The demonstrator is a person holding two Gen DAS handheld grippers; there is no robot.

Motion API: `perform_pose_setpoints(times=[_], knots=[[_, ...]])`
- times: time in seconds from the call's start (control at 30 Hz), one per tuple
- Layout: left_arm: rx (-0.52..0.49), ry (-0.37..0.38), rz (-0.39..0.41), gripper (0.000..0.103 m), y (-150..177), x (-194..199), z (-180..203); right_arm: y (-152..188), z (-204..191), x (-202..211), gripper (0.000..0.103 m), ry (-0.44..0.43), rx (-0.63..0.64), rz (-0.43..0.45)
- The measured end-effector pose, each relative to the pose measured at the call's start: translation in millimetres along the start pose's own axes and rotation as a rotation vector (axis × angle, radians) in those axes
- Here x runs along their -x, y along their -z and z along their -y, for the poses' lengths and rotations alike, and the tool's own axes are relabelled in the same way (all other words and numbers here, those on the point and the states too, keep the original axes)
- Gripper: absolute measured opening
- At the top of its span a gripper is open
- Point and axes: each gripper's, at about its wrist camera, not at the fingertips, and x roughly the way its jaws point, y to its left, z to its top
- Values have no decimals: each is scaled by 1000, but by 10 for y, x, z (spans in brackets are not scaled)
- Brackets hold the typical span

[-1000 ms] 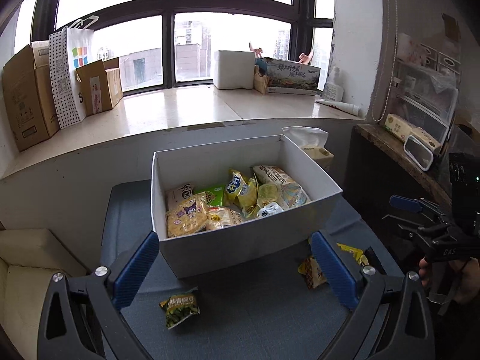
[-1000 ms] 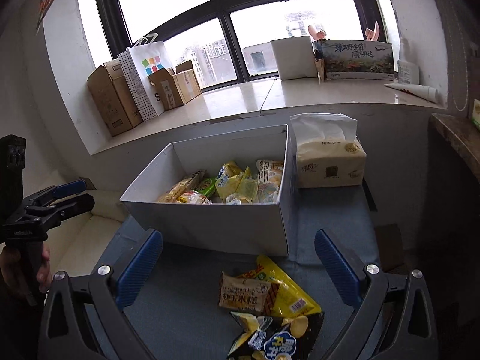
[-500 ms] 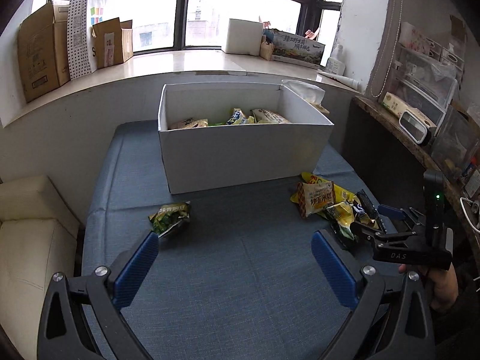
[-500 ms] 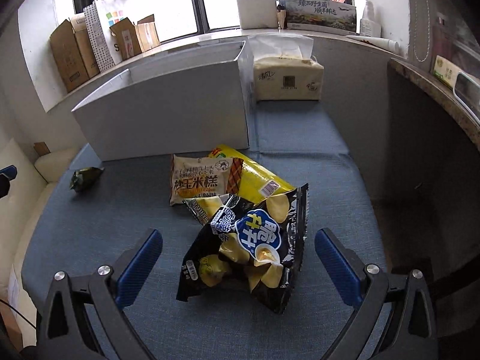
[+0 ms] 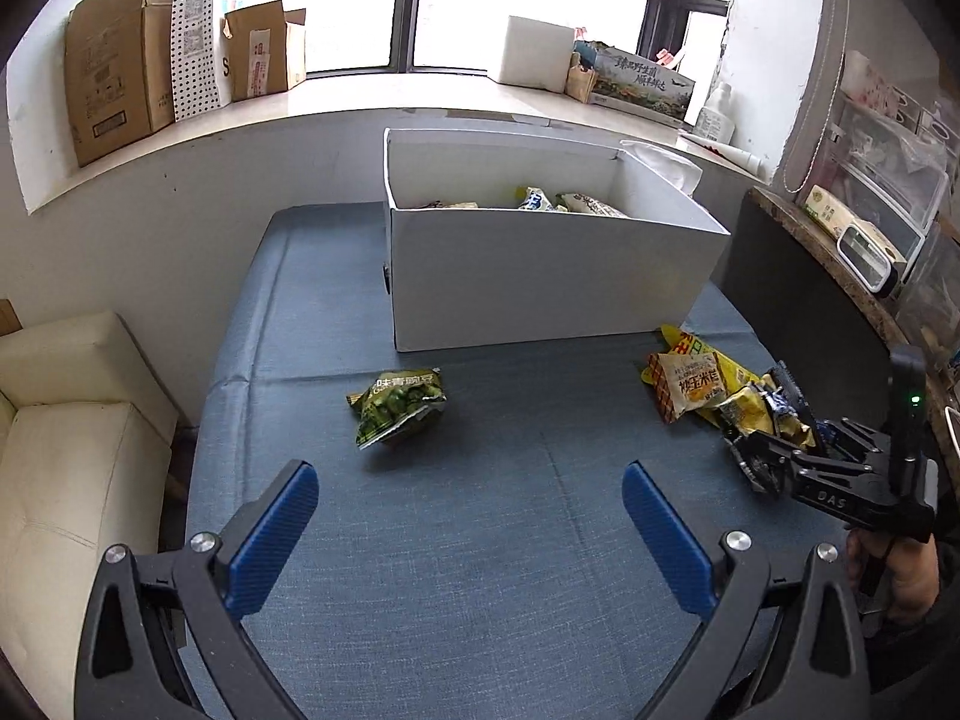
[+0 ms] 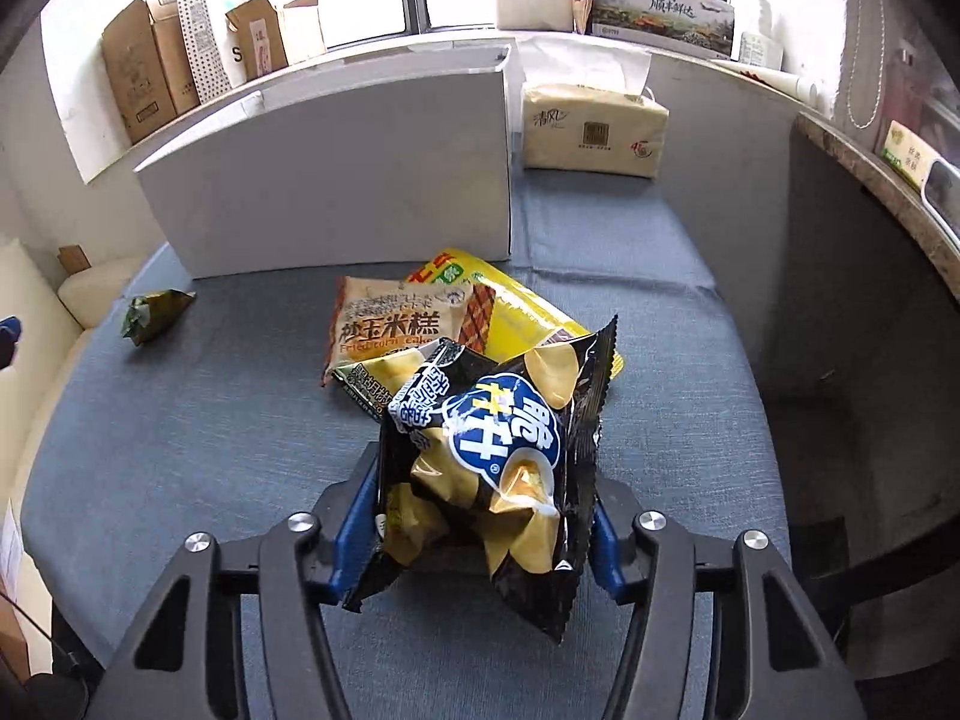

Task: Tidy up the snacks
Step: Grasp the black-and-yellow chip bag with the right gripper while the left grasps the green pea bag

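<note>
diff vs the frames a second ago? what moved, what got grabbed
Both grippers came down from above the white box toward the blue cloth. The right gripper has just been closing, and its pads now press the black chip bag. The left gripper is open and empty, short of the green pea packet. The box, pea packet and corn cake packet stayed put.

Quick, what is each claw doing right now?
Left gripper: open, holding nothing.
Right gripper: jaws have just been closing, shut on the black chip bag.
</note>
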Motion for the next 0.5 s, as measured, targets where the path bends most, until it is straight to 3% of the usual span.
perform_pose_setpoints(times=[0.33, 0.5], knots=[[19, -19, -88, 103, -304, -707, -273, -66, 13, 686, 62, -61, -25, 128], [14, -86, -126, 103, -354, -1087, -292, -107, 7, 764, 62, -73, -34, 152]])
